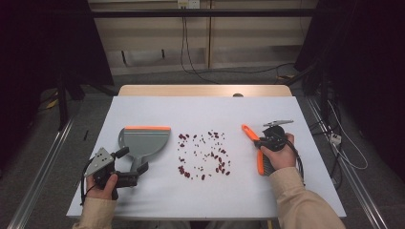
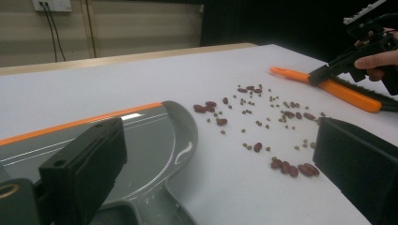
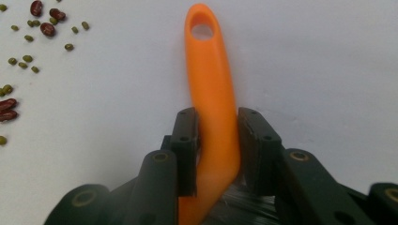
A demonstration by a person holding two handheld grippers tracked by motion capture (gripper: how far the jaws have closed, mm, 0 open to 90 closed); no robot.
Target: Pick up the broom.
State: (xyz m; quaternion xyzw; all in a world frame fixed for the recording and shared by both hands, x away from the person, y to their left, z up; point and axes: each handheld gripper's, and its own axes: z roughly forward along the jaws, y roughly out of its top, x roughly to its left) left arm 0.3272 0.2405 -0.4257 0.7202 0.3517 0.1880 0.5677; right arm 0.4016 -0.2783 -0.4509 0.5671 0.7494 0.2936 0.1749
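Observation:
A grey dustpan [image 1: 145, 140] with an orange lip lies left of centre on the white table top; its handle points toward the person. My left gripper [image 1: 133, 160] stands open around that handle, and in the left gripper view its jaws sit wide on either side of the dustpan [image 2: 141, 140] without pressing it. Red and small green beans [image 1: 205, 152] are scattered mid-table. At the right, my right gripper [image 1: 261, 140] is shut on the orange brush [image 1: 253, 136]. The right gripper view has both pads clamping the brush handle [image 3: 211, 70], which lies on the table.
The white table top [image 1: 191, 109] ends in a wooden strip at the back. Beans [image 3: 28, 28] lie left of the brush handle. Cables run over the floor behind and to the right, and metal rails flank the table.

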